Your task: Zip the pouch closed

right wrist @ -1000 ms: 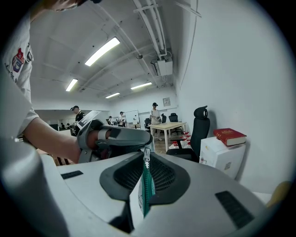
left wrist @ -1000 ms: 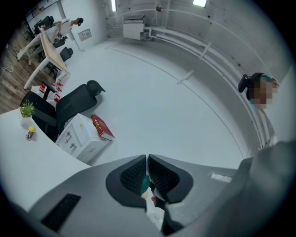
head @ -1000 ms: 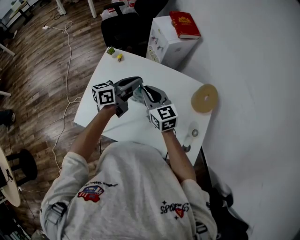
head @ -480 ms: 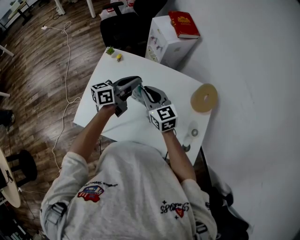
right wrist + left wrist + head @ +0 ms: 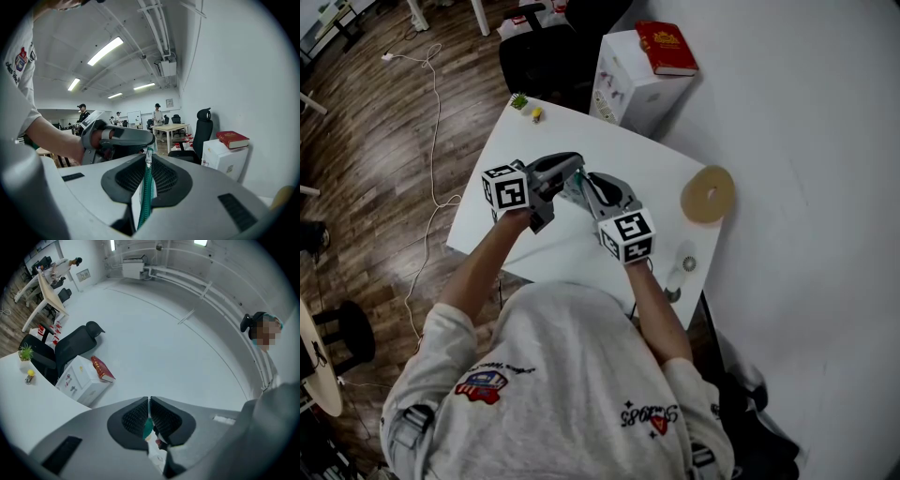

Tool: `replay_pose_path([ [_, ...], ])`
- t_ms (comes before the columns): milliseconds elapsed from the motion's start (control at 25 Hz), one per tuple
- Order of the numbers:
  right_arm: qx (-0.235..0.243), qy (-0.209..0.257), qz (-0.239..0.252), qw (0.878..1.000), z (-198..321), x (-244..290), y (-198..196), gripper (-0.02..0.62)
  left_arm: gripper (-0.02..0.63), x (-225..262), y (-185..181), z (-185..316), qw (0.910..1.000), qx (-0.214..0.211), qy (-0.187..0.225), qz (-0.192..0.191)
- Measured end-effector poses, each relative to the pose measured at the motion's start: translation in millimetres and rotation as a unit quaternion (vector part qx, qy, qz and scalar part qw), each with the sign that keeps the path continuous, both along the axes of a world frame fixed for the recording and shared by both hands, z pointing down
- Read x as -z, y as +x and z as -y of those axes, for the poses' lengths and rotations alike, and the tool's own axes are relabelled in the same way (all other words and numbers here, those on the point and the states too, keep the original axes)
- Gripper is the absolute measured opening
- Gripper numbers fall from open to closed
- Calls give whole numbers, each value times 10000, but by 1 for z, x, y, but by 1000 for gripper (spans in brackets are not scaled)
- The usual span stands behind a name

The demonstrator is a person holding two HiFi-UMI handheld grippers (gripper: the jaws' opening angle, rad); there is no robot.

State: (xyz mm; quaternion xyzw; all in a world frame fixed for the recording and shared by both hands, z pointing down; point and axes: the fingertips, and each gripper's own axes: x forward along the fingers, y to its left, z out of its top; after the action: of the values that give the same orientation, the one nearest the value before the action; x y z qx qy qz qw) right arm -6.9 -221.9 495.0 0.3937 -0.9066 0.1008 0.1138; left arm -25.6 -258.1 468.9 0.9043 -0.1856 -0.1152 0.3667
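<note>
A white fabric pouch with teal zip (image 5: 142, 201); seen from above, left gripper (image 5: 148, 404) at its nine o'clock, right gripper (image 5: 148, 159) at five, jaws of both clamped on it; uneven pulling could jam the zip.

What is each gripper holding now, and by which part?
Both hold the pouch. The right gripper is shut on its green zipper edge. The left gripper is shut on a teal bit of it; which part cannot be told.
</note>
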Motion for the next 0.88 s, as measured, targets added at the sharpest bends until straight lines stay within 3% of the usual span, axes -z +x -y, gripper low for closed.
replay_pose_path([
  [880,-20,-77,-89,9999,-13,-11,9,40,18,-7,-2,-1,9999,40,-71,-105],
])
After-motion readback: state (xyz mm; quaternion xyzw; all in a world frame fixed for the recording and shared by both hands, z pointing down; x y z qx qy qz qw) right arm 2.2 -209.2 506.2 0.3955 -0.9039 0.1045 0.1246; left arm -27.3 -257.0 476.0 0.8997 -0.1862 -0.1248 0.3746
